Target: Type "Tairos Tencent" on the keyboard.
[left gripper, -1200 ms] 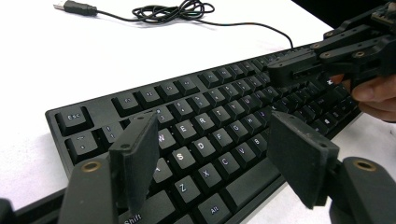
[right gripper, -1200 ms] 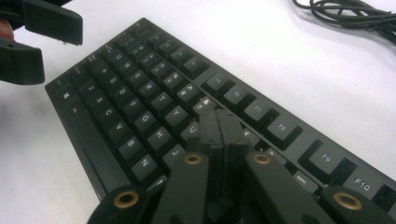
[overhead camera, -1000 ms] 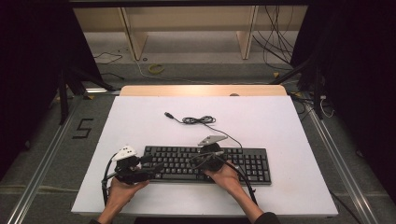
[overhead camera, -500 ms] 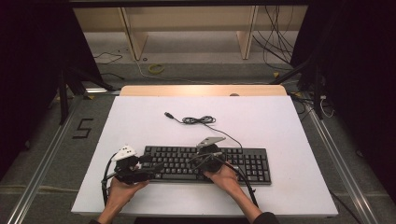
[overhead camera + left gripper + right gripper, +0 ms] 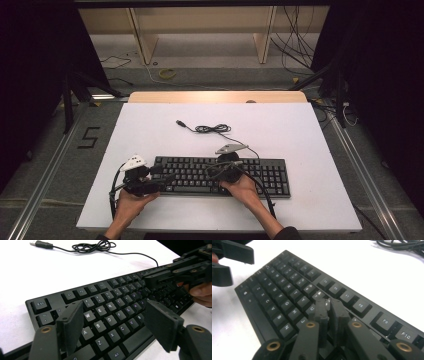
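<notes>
A black keyboard (image 5: 270, 175) (image 5: 110, 305) (image 5: 287, 290) lies across the near half of the white table (image 5: 300, 135). Its cable (image 5: 212, 129) (image 5: 93, 246) lies coiled behind it and ends in a loose USB plug (image 5: 181, 123). My left gripper (image 5: 150, 182) (image 5: 113, 312) is open, its jaws spread wide just above the letter keys at the keyboard's left end. My right gripper (image 5: 212, 172) (image 5: 328, 302) points down at the keys near U and 7. Its jaws have just been opening by a sliver and still stand all but together, nothing between them. It also appears at the right of the left gripper view (image 5: 160, 277).
Bare white table surface surrounds the keyboard, with the widest room at the far side and the right. A wooden strip (image 5: 215, 96) runs along the table's far edge. Shelving legs and loose cables (image 5: 300, 40) are on the floor beyond.
</notes>
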`<state>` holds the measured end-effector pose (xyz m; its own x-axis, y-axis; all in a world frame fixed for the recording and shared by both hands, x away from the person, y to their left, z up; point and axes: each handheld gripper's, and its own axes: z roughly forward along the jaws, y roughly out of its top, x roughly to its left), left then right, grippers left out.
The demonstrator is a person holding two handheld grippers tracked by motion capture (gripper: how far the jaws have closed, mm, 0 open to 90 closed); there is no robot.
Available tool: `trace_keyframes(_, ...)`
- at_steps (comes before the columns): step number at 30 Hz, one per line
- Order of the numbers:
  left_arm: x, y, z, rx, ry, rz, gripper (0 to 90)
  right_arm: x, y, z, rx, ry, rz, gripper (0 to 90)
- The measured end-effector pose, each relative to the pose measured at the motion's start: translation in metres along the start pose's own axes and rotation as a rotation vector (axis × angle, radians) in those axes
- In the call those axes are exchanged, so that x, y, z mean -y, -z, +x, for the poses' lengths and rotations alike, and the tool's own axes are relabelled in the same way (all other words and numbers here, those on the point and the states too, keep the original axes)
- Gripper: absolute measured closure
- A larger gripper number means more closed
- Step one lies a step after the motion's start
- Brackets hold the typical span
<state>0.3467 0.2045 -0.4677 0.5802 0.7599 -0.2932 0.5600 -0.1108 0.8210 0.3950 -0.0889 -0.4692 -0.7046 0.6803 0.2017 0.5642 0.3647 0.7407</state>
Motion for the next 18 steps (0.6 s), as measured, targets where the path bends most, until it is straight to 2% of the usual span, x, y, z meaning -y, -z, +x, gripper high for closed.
trace_keyframes(4,-0.002,-0.002,0.001,-0.002,-0.002,0.009,36.1,0.000,0.006,0.002,-0.010,0.004,-0.014,77.8)
trace_keyframes(11,-0.009,-0.007,-0.001,-0.008,-0.014,0.037,48.0,0.004,0.017,0.002,-0.030,0.006,-0.033,56.7)
trace_keyframes(15,-0.012,-0.012,-0.004,-0.005,-0.031,0.063,56.9,0.007,0.023,0.002,-0.048,-0.001,-0.038,52.2)
trace_keyframes(18,-0.013,-0.017,-0.006,0.002,-0.056,0.080,63.1,0.009,0.027,0.001,-0.045,0.001,-0.043,48.1)
